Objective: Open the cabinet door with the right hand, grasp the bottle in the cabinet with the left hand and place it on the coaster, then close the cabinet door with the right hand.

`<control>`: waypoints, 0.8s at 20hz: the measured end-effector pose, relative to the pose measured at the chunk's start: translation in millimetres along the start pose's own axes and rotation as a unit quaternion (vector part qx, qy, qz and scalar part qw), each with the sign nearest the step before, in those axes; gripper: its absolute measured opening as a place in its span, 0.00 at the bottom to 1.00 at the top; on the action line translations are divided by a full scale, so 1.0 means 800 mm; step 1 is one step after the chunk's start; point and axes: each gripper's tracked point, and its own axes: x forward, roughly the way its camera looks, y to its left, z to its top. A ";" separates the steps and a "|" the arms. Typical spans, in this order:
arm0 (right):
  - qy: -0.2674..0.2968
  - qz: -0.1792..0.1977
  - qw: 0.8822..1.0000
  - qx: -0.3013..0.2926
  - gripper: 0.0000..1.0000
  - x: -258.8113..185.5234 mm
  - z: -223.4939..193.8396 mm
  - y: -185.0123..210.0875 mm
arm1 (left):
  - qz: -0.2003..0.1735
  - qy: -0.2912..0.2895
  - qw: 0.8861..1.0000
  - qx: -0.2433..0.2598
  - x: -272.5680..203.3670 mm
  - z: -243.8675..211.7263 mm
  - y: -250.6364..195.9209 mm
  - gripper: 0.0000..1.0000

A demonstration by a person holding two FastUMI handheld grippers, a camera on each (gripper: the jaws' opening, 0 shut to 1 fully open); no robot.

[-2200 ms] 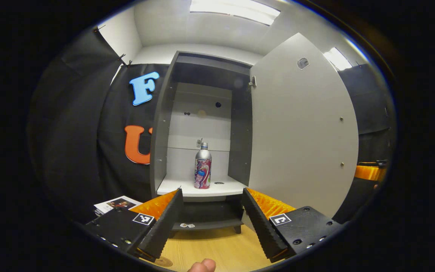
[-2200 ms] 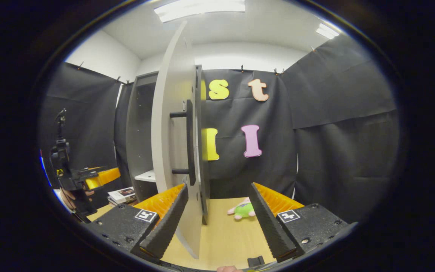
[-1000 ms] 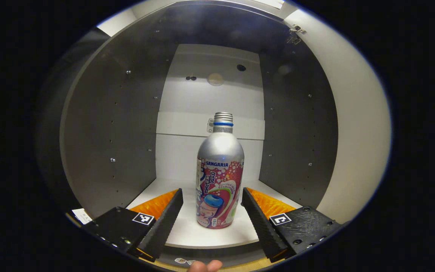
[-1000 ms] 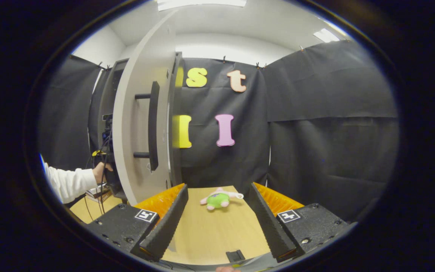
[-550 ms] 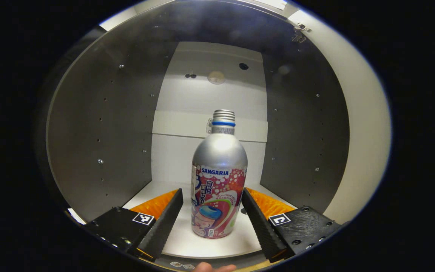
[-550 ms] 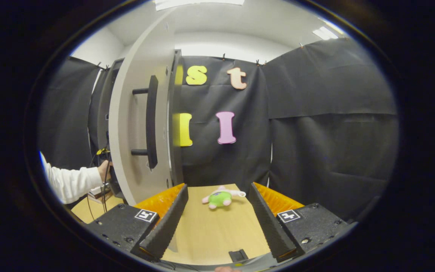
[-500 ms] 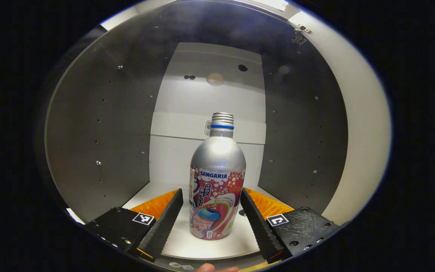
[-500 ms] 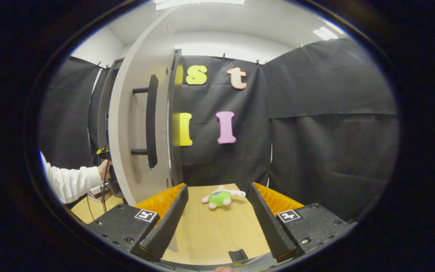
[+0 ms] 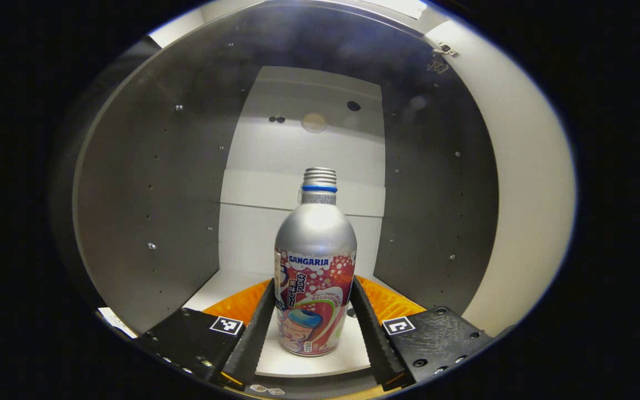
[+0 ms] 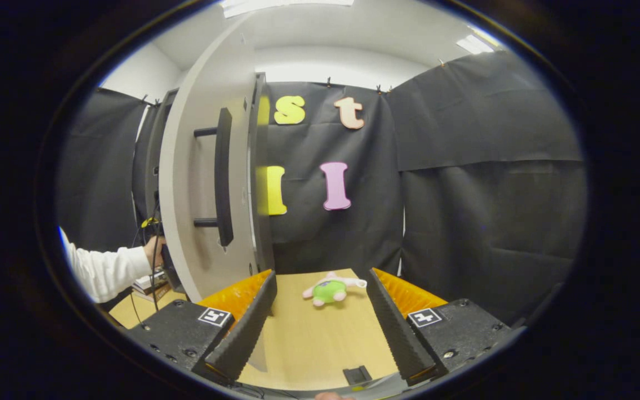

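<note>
Your cabinet (image 9: 148, 183) stands wide, its door (image 10: 195, 183) swung out beside your right tool (image 10: 320, 314), which hangs spread and empty over the bench (image 10: 309, 339) with a small plush toy (image 10: 330, 290) lying beyond it. Inside, the bottle (image 9: 314, 278) stands upright on the white shelf (image 9: 225, 283), and that is where the change lies: a second ago your left tool (image 9: 311, 328) was spread with a clear gap on either side of the bottle, and now its fingers have drawn in until both lie against the printed lower body. You appear to be pinching it, though the base still rests on the shelf, so judge the grasp as just made and untested. The lift out toward the coaster comes next; the door stays for your right hand afterward.
</note>
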 end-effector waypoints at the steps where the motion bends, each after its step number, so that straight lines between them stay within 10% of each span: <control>1: -0.002 0.002 1.000 -0.002 1.00 0.001 0.001 0.000 | -0.007 -0.006 1.000 -0.003 -0.011 0.006 -0.002 0.76; 11: -0.012 0.037 0.999 -0.009 1.00 -0.002 0.001 0.016 | -0.027 -0.039 0.999 0.003 -0.162 0.036 0.015 0.76; 16: -0.014 0.059 0.998 -0.034 1.00 -0.008 0.005 0.020 | 0.043 -0.061 0.996 0.037 -0.263 0.006 0.077 0.76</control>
